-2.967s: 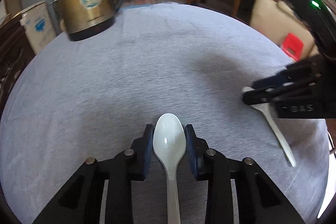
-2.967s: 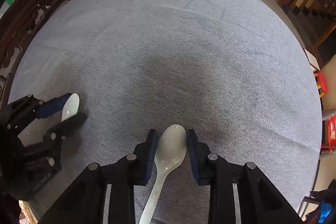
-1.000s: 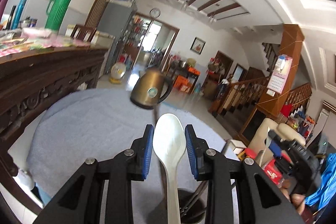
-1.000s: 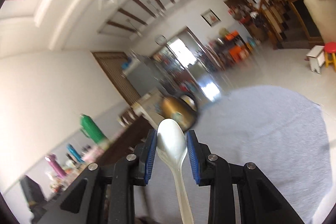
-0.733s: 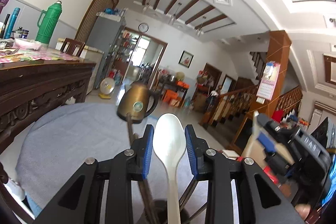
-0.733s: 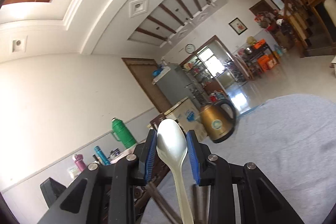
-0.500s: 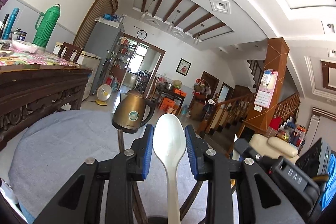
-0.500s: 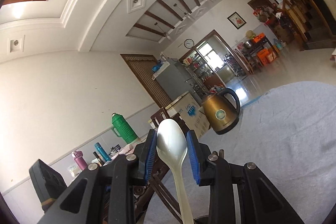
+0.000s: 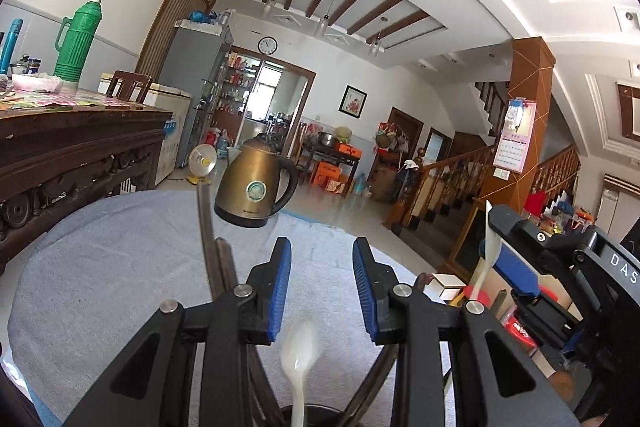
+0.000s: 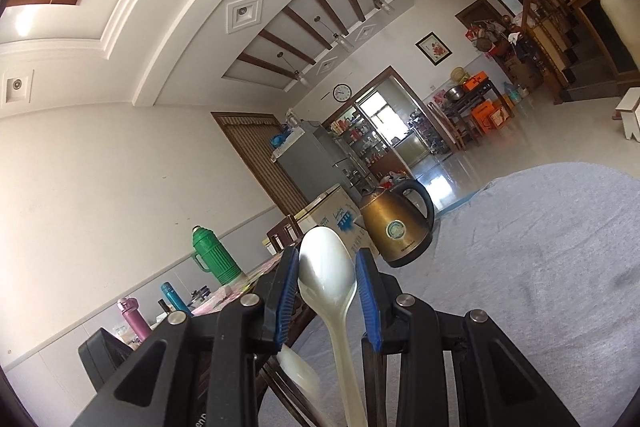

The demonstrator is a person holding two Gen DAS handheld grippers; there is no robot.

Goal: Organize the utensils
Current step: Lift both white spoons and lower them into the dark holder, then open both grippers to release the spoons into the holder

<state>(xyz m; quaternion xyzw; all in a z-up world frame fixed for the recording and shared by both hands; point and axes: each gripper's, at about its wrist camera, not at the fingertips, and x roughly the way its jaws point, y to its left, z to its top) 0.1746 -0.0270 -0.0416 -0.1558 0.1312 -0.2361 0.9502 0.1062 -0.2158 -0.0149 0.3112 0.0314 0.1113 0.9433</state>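
My left gripper (image 9: 321, 247) points level over the table and its jaws are opening, with nothing between the blue pads. Just below them a blurred white spoon (image 9: 300, 347) stands handle-down in a dark utensil holder (image 9: 316, 411), among dark chopsticks (image 9: 206, 227). My right gripper (image 10: 327, 255) is shut on a second white spoon (image 10: 344, 347), bowl up. That gripper (image 9: 498, 243) and its spoon (image 9: 486, 267) show at the right of the left wrist view. The released spoon (image 10: 296, 367) shows blurred at the lower left of the right wrist view.
A brass kettle (image 9: 256, 187) stands at the far side of the round table under a grey cloth (image 9: 120, 267). A carved wooden sideboard (image 9: 80, 147) with a green thermos (image 9: 76, 43) is to the left. A staircase railing (image 9: 460, 179) lies beyond the table.
The white spoon has slipped out from between my left pads and dropped toward the holder, and the left jaws have widened. The right gripper still holds its spoon and has drifted sideways.
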